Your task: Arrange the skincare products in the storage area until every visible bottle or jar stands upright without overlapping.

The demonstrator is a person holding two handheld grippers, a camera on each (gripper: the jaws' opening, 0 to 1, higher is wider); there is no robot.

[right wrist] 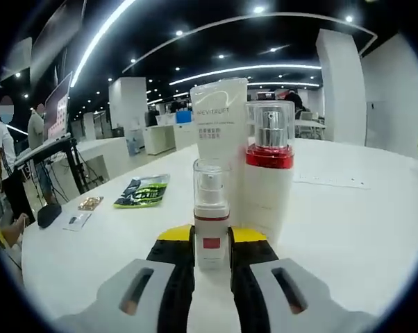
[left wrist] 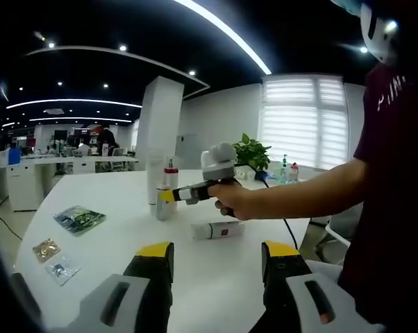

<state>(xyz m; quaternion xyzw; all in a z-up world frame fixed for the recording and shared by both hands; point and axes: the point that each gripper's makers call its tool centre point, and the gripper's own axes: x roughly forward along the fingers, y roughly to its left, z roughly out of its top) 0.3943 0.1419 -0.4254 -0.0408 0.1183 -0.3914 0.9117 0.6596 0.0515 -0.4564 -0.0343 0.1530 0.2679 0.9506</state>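
A small pump bottle (right wrist: 211,222) with a clear cap and a red band stands upright on the white table (right wrist: 348,236), and my right gripper (right wrist: 211,247) is shut on its lower body. Just behind it stand a white tube (right wrist: 219,132) and a larger red-banded bottle (right wrist: 269,173), both upright. In the left gripper view a hand holds the right gripper (left wrist: 166,197) at the small bottle (left wrist: 165,209), beside the tube (left wrist: 154,182) and the larger bottle (left wrist: 171,173). A white tube (left wrist: 218,229) lies flat on the table nearer to me. My left gripper (left wrist: 218,253) hangs open above the table, nothing between its jaws.
A green packet (left wrist: 79,218) and two small sachets (left wrist: 46,250) (left wrist: 62,269) lie at the left of the table (left wrist: 112,201). A potted plant (left wrist: 251,152) and small bottles stand at the far edge. The person's arm (left wrist: 299,198) reaches across from the right. People stand at the far left (right wrist: 35,132).
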